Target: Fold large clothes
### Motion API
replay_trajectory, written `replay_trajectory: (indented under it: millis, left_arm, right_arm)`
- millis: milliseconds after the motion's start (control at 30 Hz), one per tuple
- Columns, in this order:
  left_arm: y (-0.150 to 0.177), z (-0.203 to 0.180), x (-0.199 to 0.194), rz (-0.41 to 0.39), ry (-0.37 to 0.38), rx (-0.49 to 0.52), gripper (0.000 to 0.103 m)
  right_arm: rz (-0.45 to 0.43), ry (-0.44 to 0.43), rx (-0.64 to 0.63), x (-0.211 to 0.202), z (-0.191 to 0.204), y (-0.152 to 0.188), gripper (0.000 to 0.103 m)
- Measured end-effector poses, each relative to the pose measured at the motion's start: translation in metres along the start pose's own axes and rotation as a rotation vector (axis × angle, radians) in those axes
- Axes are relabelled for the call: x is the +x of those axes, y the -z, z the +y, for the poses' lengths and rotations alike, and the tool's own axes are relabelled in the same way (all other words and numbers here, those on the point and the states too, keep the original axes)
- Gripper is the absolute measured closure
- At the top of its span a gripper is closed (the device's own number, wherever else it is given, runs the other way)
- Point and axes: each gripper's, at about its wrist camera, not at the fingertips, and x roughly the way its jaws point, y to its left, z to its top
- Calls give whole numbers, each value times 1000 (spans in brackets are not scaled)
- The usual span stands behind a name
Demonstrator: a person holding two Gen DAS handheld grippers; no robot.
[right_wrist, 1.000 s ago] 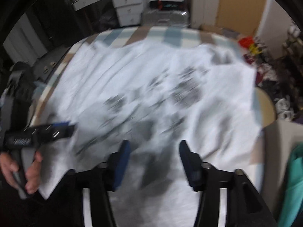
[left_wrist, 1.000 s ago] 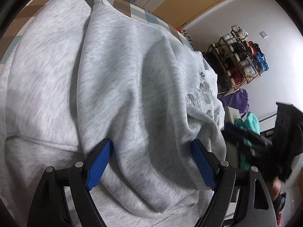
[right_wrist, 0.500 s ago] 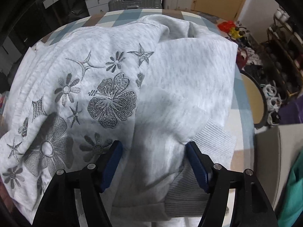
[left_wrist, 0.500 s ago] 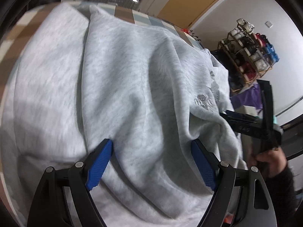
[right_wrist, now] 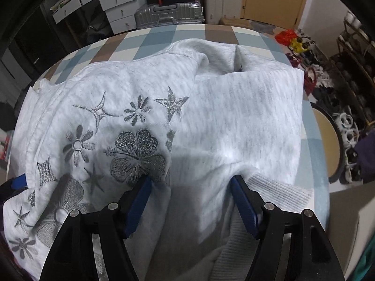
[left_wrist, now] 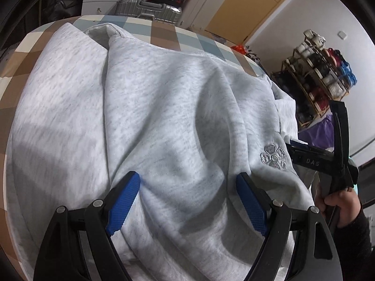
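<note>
Sweatshirt (right_wrist: pixel 234 126), heather grey with silver embroidered flowers and stars, lies bunched on my checked desk (right_wrist: pixel 164 32). "DAS" reads on my right hand-held gripper (right_wrist: pixel 189 201); both it and the left hand-held gripper (left_wrist: pixel 187 201) stand wide, fabric loose between.

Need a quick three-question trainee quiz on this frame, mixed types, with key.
1. True or false: the light grey embroidered sweatshirt lies on a plain white tablecloth.
2. Multiple choice: what stands behind the table in the right wrist view? A) a ribbed silver suitcase B) a red bicycle C) a green sofa
3. Fill in: the grey motifs stitched on the sweatshirt are flowers and ____.

Key
1. False: the cloth on the table is a blue, brown and cream checked tablecloth.
2. A
3. stars; a large embroidered flower sits just ahead of the right gripper, whose blue pads stand apart with fabric between them.
</note>
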Motion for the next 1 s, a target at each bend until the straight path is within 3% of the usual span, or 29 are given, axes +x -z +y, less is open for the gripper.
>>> replay_trajectory:
  millis: [133, 200, 233, 400, 567, 633, 700, 800, 900, 1000]
  left_arm:
    - [6, -6, -3, -1, -13, 7, 22]
    - [8, -7, -7, 2, 5, 3, 22]
    - [8, -6, -9, 2, 23, 6, 22]
    - [24, 11, -45, -6, 96, -15, 22]
    - [60, 13, -82, 4, 126, -40, 22]
    - [67, 3, -83, 29, 108, -23, 22]
    - [76, -4, -82, 36, 38, 3, 22]
    - [83, 1, -80, 36, -10, -21, 22]
    - [82, 16, -83, 40, 31, -127, 22]
    - [77, 25, -95, 7, 34, -144, 22]
  right_arm:
    - [-23, 4, -2, -10, 4, 6, 36]
    - [-59, -13, 5, -26, -1, 15, 51]
    - [-76, -48, 11, -38, -3, 22, 52]
    - [-109, -171, -17, -98, 13, 65, 52]
    - [-180, -246, -98, -134, 63, 105, 52]
    - [-213, -255, -100, -136, 86, 114, 52]
    - [-224, -266, -70, -128, 101, 117, 52]
    - [-129, -225, -55, -91, 125, 117, 52]
    - [19, -135, -51, -45, 138, 122, 53]
    - [29, -75, -124, -45, 149, 126, 52]
